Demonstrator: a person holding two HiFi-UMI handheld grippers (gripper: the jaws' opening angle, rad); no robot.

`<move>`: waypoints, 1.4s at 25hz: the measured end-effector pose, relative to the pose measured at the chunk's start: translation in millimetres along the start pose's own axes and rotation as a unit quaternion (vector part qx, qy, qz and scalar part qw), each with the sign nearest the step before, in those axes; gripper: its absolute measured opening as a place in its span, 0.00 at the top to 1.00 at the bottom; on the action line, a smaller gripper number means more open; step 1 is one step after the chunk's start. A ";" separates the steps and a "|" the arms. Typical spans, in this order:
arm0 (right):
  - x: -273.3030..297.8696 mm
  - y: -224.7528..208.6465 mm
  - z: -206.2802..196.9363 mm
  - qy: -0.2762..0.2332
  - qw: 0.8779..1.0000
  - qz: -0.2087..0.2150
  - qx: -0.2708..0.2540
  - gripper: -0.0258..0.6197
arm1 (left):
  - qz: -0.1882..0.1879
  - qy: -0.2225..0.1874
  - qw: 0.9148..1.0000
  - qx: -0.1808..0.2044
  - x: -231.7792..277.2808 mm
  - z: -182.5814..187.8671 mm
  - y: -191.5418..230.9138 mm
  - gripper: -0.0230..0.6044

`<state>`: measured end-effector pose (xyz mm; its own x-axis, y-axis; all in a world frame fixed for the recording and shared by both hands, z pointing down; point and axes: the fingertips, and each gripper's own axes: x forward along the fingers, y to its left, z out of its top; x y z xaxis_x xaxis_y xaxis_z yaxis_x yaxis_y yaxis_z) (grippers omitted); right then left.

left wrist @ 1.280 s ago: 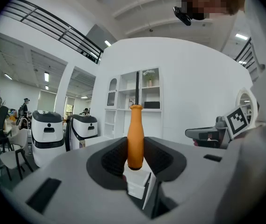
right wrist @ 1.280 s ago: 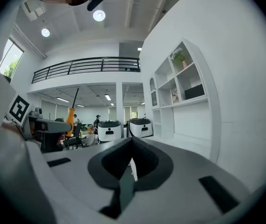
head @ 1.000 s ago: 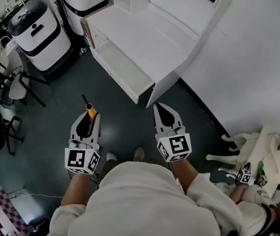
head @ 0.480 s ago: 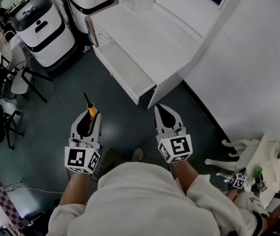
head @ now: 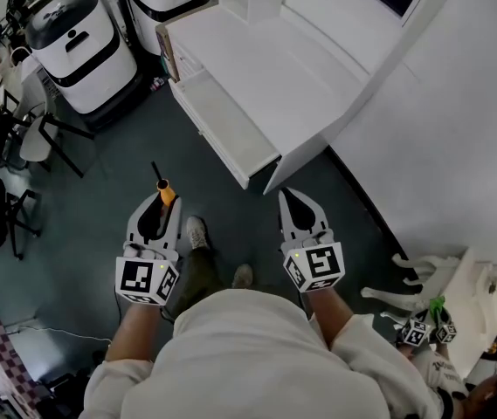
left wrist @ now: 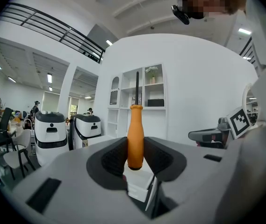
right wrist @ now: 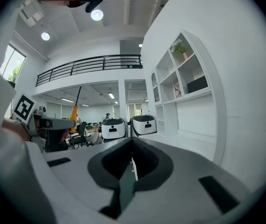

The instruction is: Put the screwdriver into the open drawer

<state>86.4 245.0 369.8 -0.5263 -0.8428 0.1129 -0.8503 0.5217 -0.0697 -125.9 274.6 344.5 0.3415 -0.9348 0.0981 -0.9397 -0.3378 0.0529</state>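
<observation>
The screwdriver [head: 165,193] has an orange handle and a thin black shaft, and it sticks out forward past my left gripper [head: 160,204], which is shut on the handle. In the left gripper view the screwdriver [left wrist: 135,141] stands upright between the dark pads of the left gripper [left wrist: 135,161]. The open white drawer [head: 224,129] juts out of the white desk unit [head: 265,55], ahead and to the right of the screwdriver tip. My right gripper [head: 292,201] is shut with nothing in it, just below the drawer's near corner. The right gripper [right wrist: 133,160] shows its jaws closed together.
Two white and black wheeled machines [head: 78,37] stand at the upper left by the desk. Black-legged chairs [head: 25,142] line the left edge. A white wall panel [head: 440,129] fills the right. Another person's hands with small marker cubes [head: 424,330] show at the lower right. My feet [head: 197,232] are on the dark floor.
The drawer and desk have drawn slightly nearer in the head view, and one foot has stepped forward between the grippers. Both grippers keep their hold and state.
</observation>
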 end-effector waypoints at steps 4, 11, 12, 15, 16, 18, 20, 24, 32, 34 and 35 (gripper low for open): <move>12.6 -1.8 0.7 0.006 1.000 -0.006 -0.002 0.95 | -0.005 -0.001 1.000 -0.005 14.0 1.6 12.7 0.79; 52.7 -7.6 6.3 0.011 1.000 -0.017 -0.007 0.96 | -0.018 -0.002 1.000 -0.007 49.8 6.3 42.7 0.79; 61.6 -8.1 7.6 0.011 1.000 -0.019 -0.008 0.96 | -0.021 -0.001 1.000 -0.006 56.3 7.3 48.4 0.79; 87.9 -7.4 12.5 0.012 1.000 -0.022 -0.007 0.96 | -0.027 0.002 1.000 -0.007 74.7 9.0 67.5 0.79; 96.9 -7.0 14.6 0.011 1.000 -0.023 -0.008 0.96 | -0.029 0.002 1.000 -0.007 81.0 9.8 74.5 0.79; 115.5 -6.9 18.3 0.010 1.000 -0.027 -0.010 0.96 | -0.035 0.000 0.999 -0.007 93.7 11.7 89.1 0.79; 134.9 -7.8 20.8 0.010 0.999 -0.033 -0.011 0.96 | -0.041 -0.003 0.999 -0.008 106.8 13.3 104.3 0.79; 172.6 -10.5 27.4 0.009 0.999 -0.047 -0.013 0.95 | -0.055 0.001 0.998 -0.009 136.7 15.6 134.1 0.79; 233.6 -14.2 41.3 0.012 0.996 -0.087 -0.011 0.96 | -0.093 0.008 0.996 -0.009 190.4 24.4 187.0 0.79; 242.9 -12.6 44.8 0.011 0.995 -0.096 -0.010 0.95 | -0.103 0.010 0.995 -0.008 199.7 26.2 196.8 0.79; 247.0 -11.8 46.2 0.011 0.995 -0.101 -0.009 0.96 | -0.108 0.011 0.994 -0.007 204.3 26.5 201.3 0.79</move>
<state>-33.5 24.6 352.7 -0.3448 -0.9275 0.1444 -0.9383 0.3449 -0.0255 -245.6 12.7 348.9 0.5358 -0.8378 0.1046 -0.8441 -0.5286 0.0897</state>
